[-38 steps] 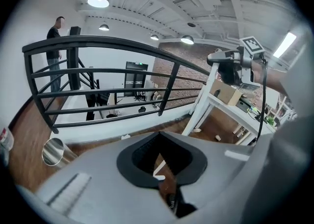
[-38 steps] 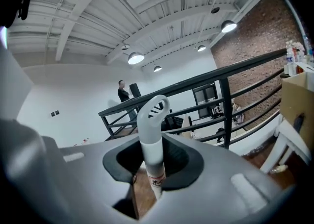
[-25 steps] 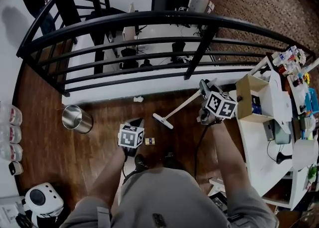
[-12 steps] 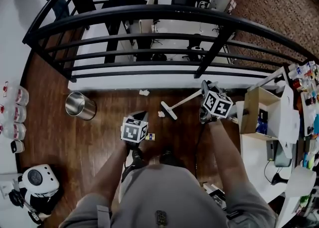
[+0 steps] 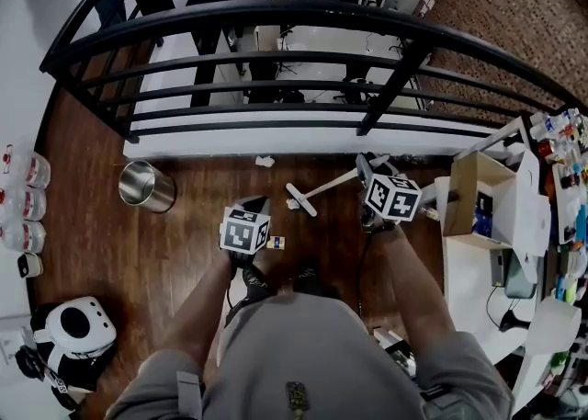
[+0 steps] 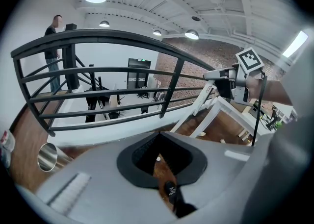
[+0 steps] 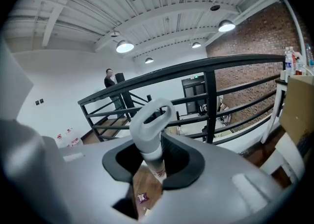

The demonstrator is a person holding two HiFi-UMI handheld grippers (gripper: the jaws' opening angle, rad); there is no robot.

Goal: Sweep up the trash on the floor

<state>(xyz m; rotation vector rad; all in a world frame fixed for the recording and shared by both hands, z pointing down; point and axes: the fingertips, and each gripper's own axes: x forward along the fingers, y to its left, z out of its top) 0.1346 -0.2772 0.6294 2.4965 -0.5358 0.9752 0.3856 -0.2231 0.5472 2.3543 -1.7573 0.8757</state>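
My right gripper (image 5: 373, 185) is shut on the white broom handle (image 7: 153, 135), whose looped end sticks up past the jaws. The broom head (image 5: 300, 199) rests on the wood floor beside a small white scrap (image 5: 292, 207). A crumpled white paper (image 5: 265, 162) lies by the white ledge, and a yellow-purple wrapper (image 5: 276, 243) lies next to my left gripper (image 5: 250, 216). The left gripper (image 6: 164, 171) is shut on a thin black handle (image 6: 171, 192) of a dark dustpan (image 5: 254, 206). The wrapper (image 7: 143, 197) also shows below the right jaws.
A steel bin (image 5: 145, 186) stands at left. A black railing (image 5: 276, 18) and a white ledge (image 5: 230, 144) bound the floor ahead. A white desk (image 5: 478, 266) with a cardboard box (image 5: 470, 196) is at right; water bottles (image 5: 18, 211) and a white appliance (image 5: 73, 331) at left.
My right gripper has sunk with the broom, and the broom head now sits close to the small white scrap. The left gripper has shifted slightly with the dustpan.
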